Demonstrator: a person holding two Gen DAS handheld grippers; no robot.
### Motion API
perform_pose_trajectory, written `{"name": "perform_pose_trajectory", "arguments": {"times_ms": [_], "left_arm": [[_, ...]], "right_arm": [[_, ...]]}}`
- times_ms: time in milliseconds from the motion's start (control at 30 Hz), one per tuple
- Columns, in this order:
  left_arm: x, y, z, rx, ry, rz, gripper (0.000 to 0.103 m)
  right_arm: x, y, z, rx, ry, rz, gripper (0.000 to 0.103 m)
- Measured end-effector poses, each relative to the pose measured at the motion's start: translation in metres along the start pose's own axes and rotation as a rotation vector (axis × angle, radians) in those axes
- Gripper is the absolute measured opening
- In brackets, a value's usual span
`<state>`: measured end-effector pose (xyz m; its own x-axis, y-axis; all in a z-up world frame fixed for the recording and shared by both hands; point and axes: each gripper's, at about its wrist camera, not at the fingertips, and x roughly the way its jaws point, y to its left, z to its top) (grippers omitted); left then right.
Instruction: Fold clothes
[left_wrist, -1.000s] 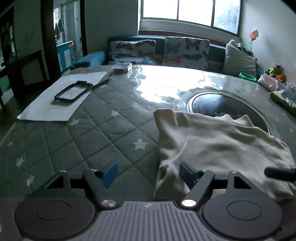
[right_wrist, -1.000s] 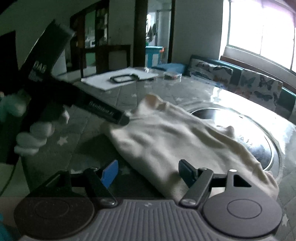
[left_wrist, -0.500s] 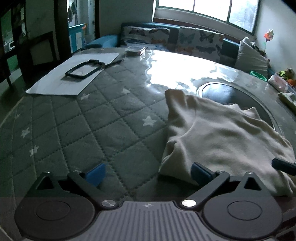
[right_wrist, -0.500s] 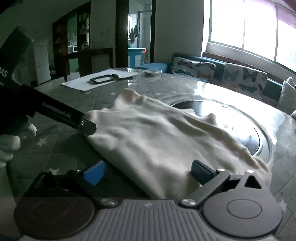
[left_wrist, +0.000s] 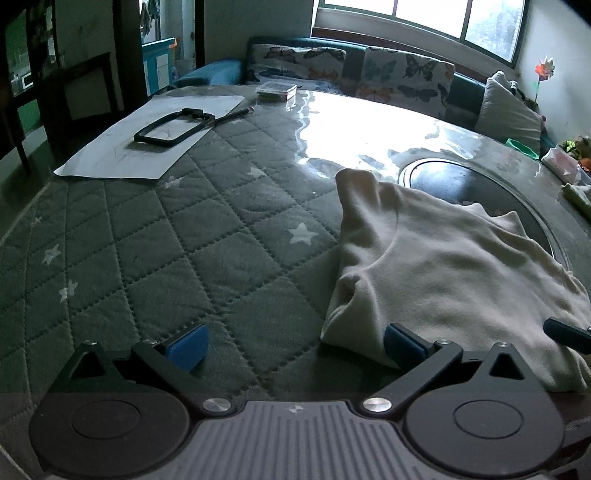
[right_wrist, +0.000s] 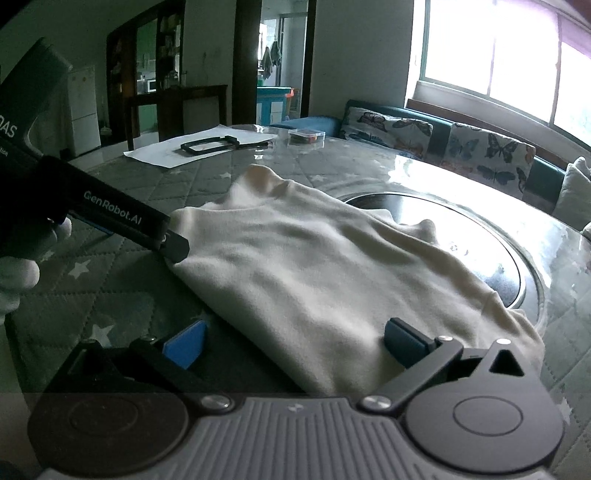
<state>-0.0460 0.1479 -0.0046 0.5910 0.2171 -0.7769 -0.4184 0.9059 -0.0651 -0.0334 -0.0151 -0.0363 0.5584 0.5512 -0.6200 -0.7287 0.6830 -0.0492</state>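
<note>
We hold both grippers low over the folded cream sweater (left_wrist: 443, 273), which lies on the grey star-quilted table cover (left_wrist: 184, 240), partly over the round dark inset (left_wrist: 461, 177). Left gripper (left_wrist: 293, 345) jaws wide apart, the sweater's near-left corner between them, pads not pressing. Right gripper (right_wrist: 293, 345) also spread wide, the sweater's near edge between its fingers, nothing pinched. White paper (left_wrist: 147, 144) with a black frame (left_wrist: 173, 125) sits far left.
</note>
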Motion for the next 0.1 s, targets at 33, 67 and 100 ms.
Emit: {"name": "perform_pose_trajectory", "arguments": {"times_ms": [33, 67, 100], "left_arm": [[-0.0003, 0.0007, -0.0002, -0.006, -0.002, -0.002, 0.103], [-0.0006, 0.0013, -0.0003, -0.011, -0.003, -0.004, 0.103], [-0.0007, 0.0012, -0.0002, -0.011, -0.002, -0.004, 0.103]], "right_arm": [[0.0001, 0.0003, -0.0001, -0.001, 0.000, -0.001, 0.103], [0.0001, 0.0005, -0.0002, -0.002, 0.000, -0.001, 0.103], [-0.0002, 0.0006, -0.0004, -0.003, 0.000, -0.002, 0.103]]}}
